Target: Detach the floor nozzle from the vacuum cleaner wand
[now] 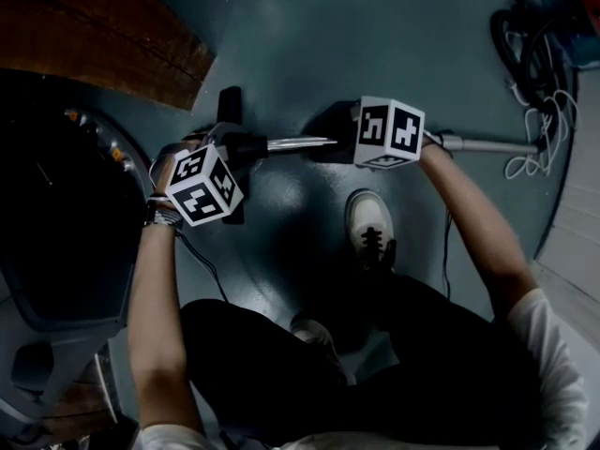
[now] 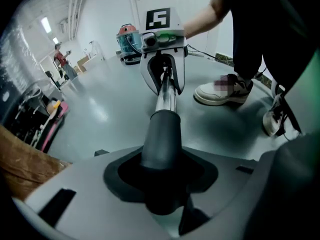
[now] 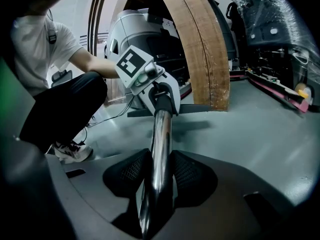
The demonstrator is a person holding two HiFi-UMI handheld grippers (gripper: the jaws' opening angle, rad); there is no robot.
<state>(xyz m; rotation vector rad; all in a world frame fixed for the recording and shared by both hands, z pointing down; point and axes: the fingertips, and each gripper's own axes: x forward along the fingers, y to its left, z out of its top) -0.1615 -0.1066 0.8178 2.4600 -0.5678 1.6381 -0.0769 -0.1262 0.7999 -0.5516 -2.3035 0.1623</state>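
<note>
Gripping black plastic floor nozzle neck [image 2: 161, 139] with left gripper [image 2: 162, 186], shiny chrome wand tube [image 3: 160, 134] with right gripper [image 3: 156, 184], opposed along wand's length

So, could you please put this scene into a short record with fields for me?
left gripper: shut on the black nozzle neck
right gripper: shut on the chrome wand
joint: wand seated in the nozzle neck, not yet detached
floor nozzle: lying on the floor
person: crouched, white shoe beside the wand
vacuum cleaner: on the floor, farther off
</note>
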